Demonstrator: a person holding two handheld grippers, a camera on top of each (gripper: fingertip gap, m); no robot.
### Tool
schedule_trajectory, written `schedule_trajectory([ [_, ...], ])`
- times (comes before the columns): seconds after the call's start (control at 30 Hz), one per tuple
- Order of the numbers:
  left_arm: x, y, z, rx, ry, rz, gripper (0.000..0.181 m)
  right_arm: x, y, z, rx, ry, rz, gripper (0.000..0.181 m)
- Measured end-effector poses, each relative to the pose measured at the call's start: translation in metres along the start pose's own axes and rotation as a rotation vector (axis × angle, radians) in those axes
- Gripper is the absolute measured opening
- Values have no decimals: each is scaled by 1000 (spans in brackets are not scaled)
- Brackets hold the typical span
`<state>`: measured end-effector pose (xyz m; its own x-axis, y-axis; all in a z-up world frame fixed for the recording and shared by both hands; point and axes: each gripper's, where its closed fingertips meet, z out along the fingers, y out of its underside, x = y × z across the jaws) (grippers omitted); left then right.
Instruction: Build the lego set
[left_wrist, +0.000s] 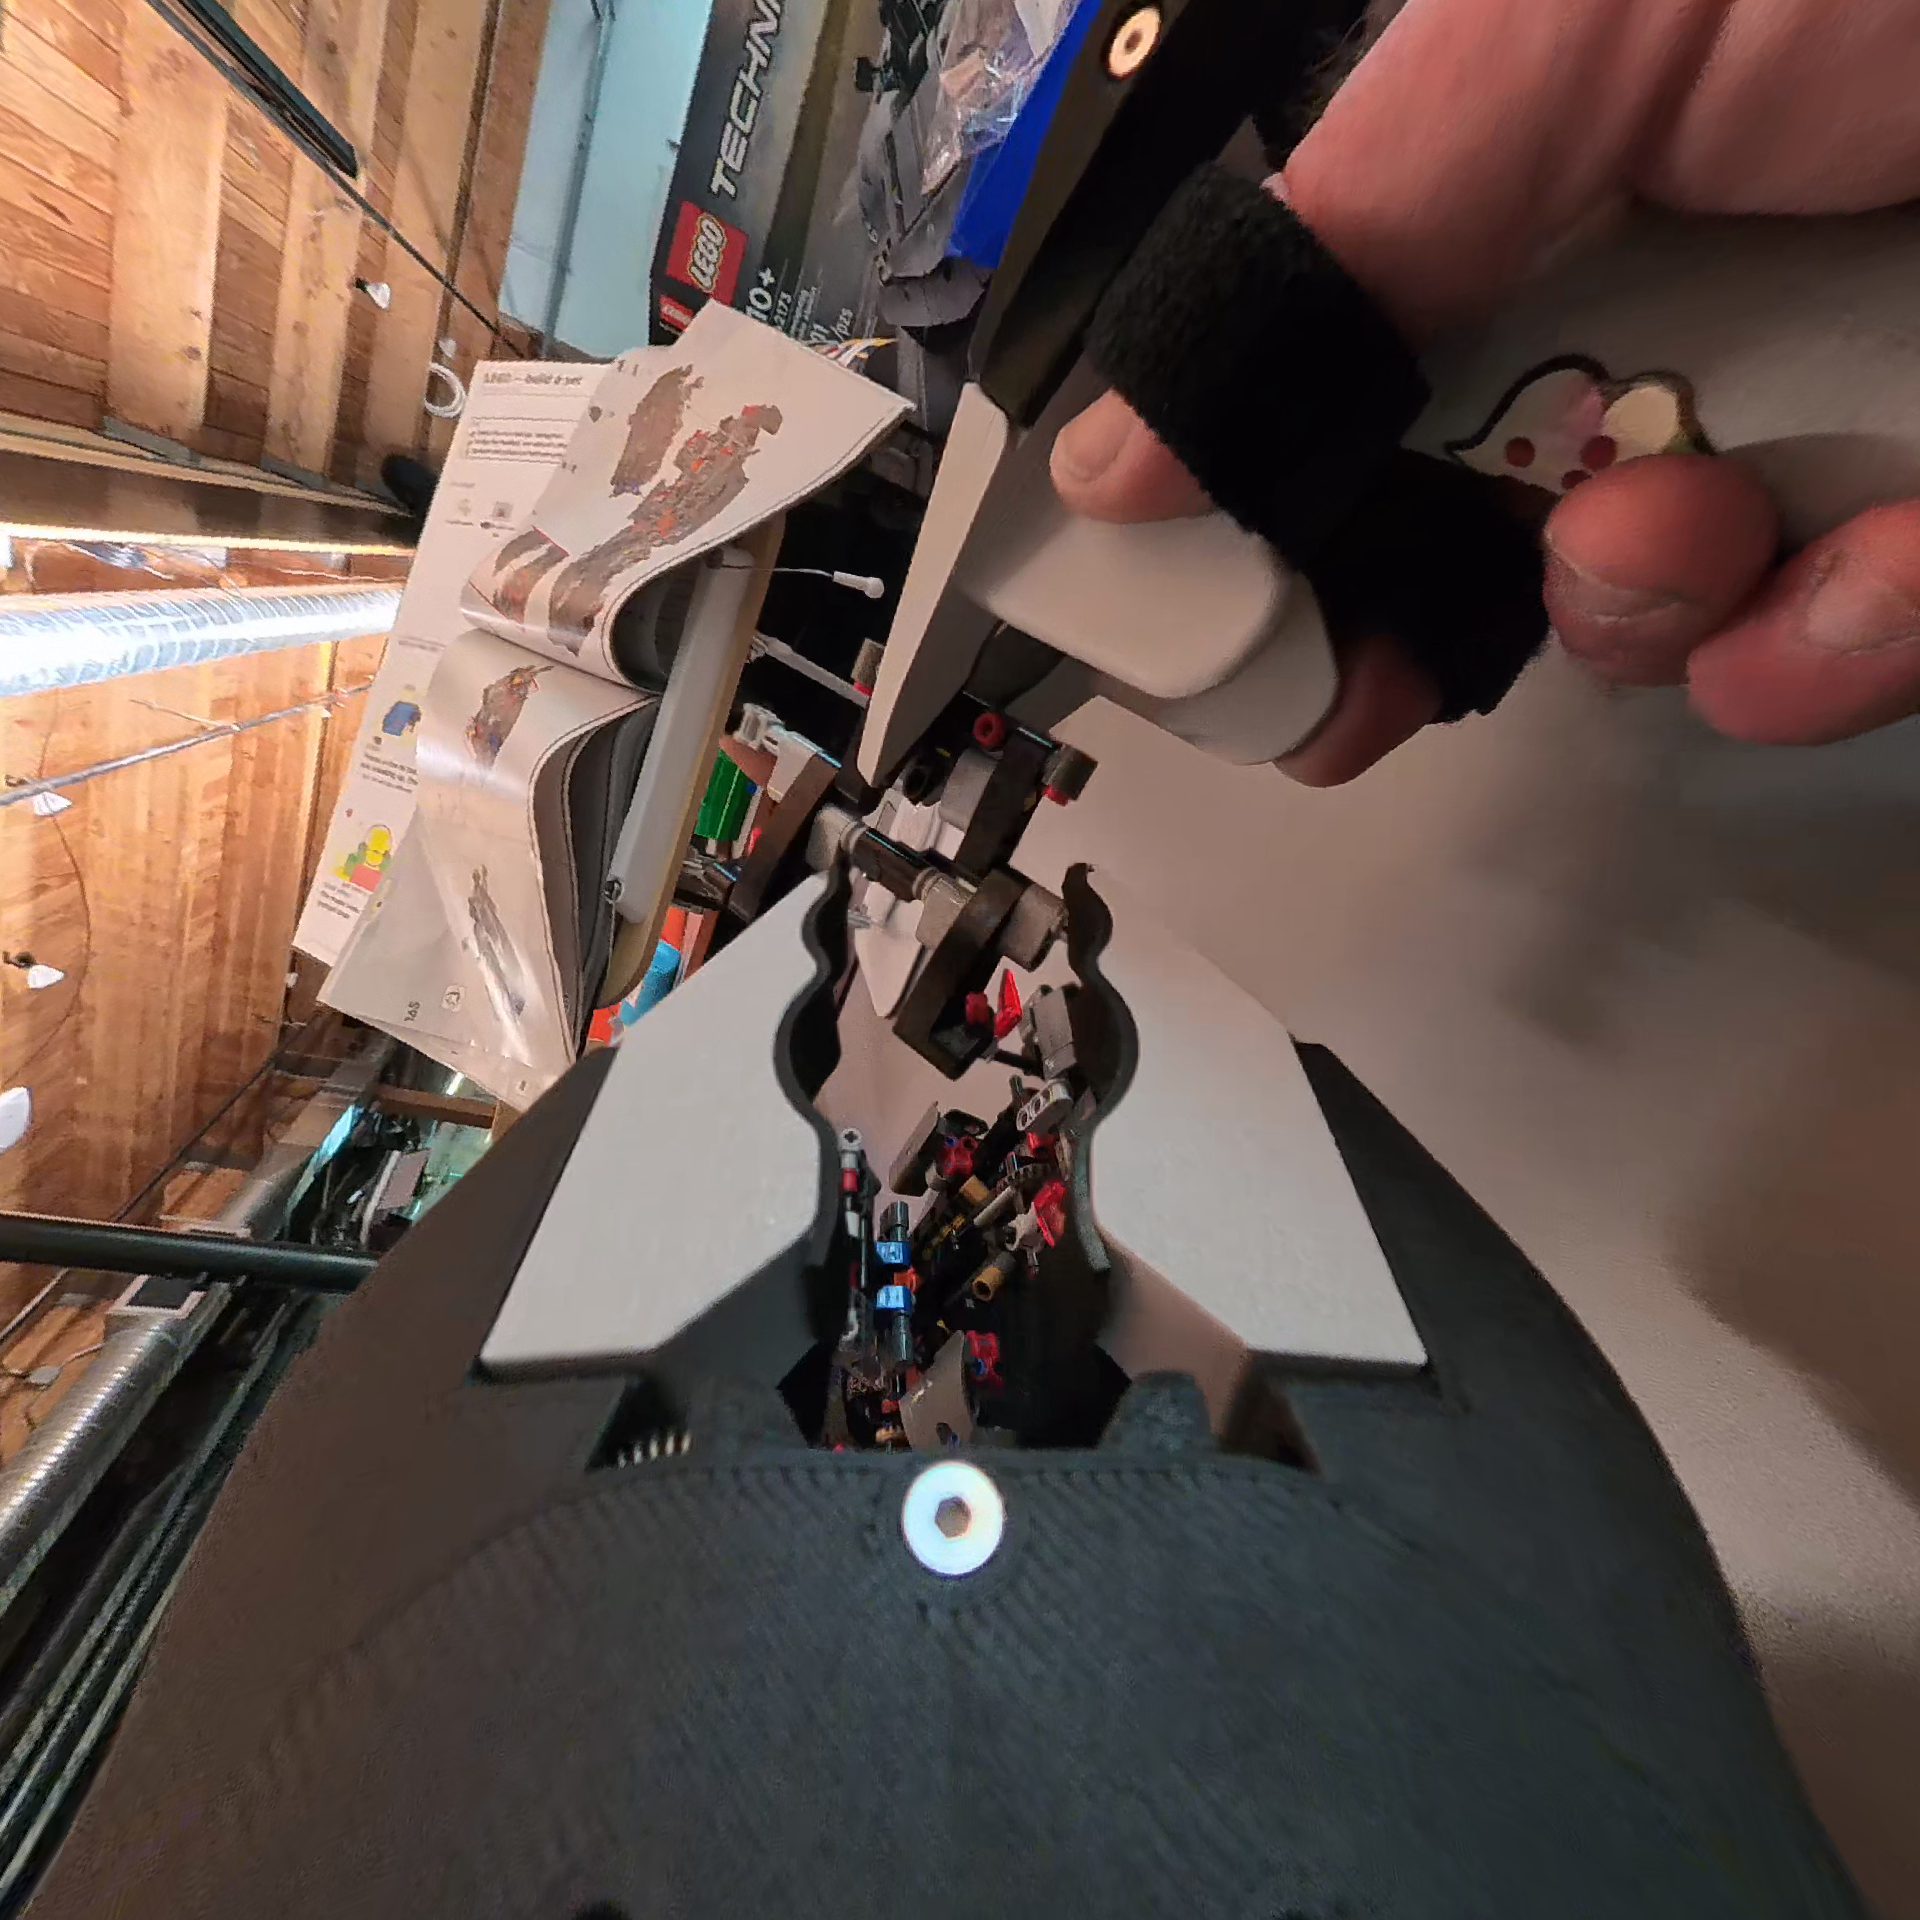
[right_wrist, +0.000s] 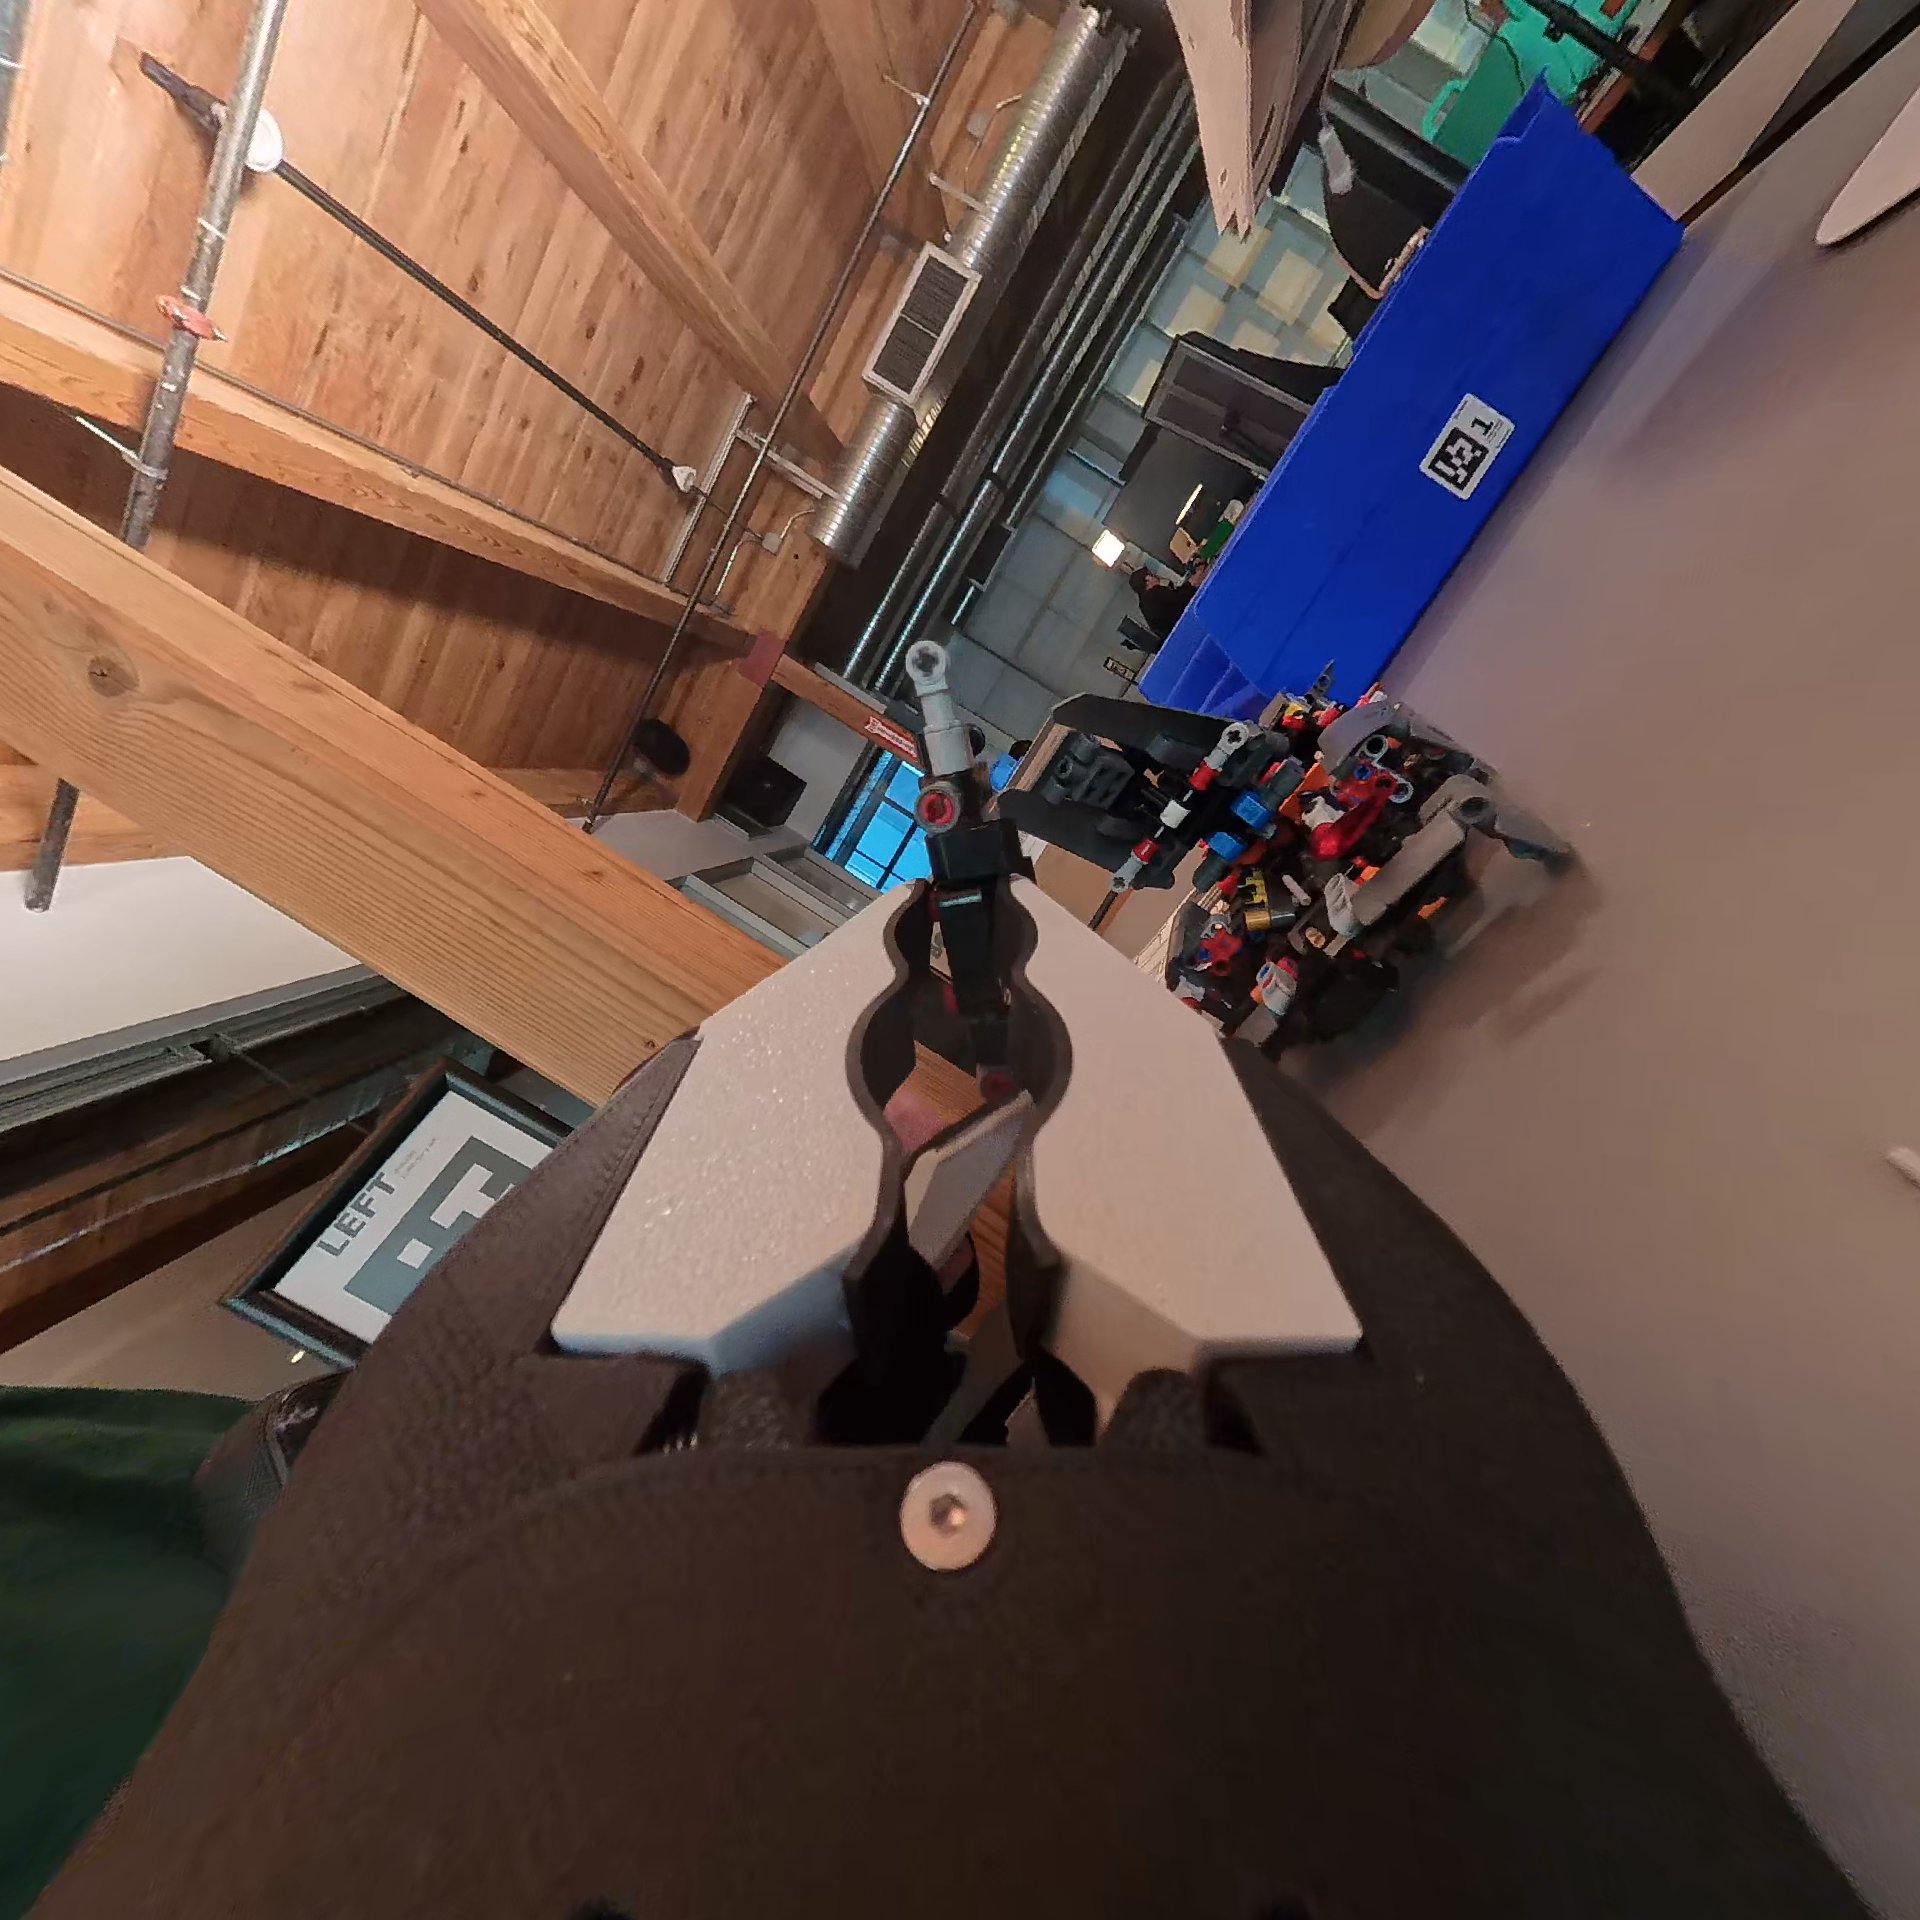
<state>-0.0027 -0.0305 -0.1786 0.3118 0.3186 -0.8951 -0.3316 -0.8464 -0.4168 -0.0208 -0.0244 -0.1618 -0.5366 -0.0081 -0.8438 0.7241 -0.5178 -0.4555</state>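
My right gripper (right_wrist: 971, 891) is shut on a small black sub-assembly (right_wrist: 966, 914) with a grey rod sticking out past its tips. In the left wrist view the right gripper (left_wrist: 894, 769) comes in from the upper right in a person's hand (left_wrist: 1558, 156), holding that sub-assembly (left_wrist: 977, 914). My left gripper (left_wrist: 951, 883) has its jaws apart, and the lower end of the sub-assembly hangs between its tips. The partly built lego model (right_wrist: 1340, 831) stands on the grey table (right_wrist: 1662, 935). It shows through the left jaws (left_wrist: 966, 1205).
A blue bin (right_wrist: 1403, 468) stands behind the model. An open instruction booklet (left_wrist: 582, 623) leans on a stand, with the lego box (left_wrist: 748, 187) beside it. Wooden beams fill the background. My two grippers' fingertips are within a few centimetres of each other.
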Motion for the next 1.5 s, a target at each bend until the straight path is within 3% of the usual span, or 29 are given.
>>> schedule_trajectory([
  [0.33, -7, 10, -13, 44, -41, -55, 49, -5, 10, 12, 8, 23, 13, 8],
  [0.4, 5, 12, -17, 64, 27, 6, 70, -7, 10, 12, 16, 11, 33, 7],
  [0.57, 6, 29, -21, 74, 22, 71, 76, -10, 11, 13, 23, 8, 51, 7],
  [0.77, -7, 32, -20, 85, -69, 148, 41, -13, 21, 20, -4, -2, 83, 8],
  [0.9, -11, 31, -22, 102, -78, 156, 34, -15, 23, 21, -1, -3, 95, 8],
  [0.93, -13, 32, -23, 100, -85, 156, 23, -16, 23, 22, 0, -3, 93, 8],
  [1.13, -16, 27, -29, 135, -62, 115, 18, -26, 24, 27, -20, -42, 102, 14],
  [1.2, -18, 25, -31, 147, -52, 88, 18, -30, 25, 29, -25, -53, 98, 16],
  [1.33, -29, 19, -39, 210, 7, -109, 16, -39, 26, 33, -48, -97, 107, 39],
  [1.5, -53, 10, -52, 357, 138, -506, 15, -54, 17, 28, -36, -147, 51, 48],
])
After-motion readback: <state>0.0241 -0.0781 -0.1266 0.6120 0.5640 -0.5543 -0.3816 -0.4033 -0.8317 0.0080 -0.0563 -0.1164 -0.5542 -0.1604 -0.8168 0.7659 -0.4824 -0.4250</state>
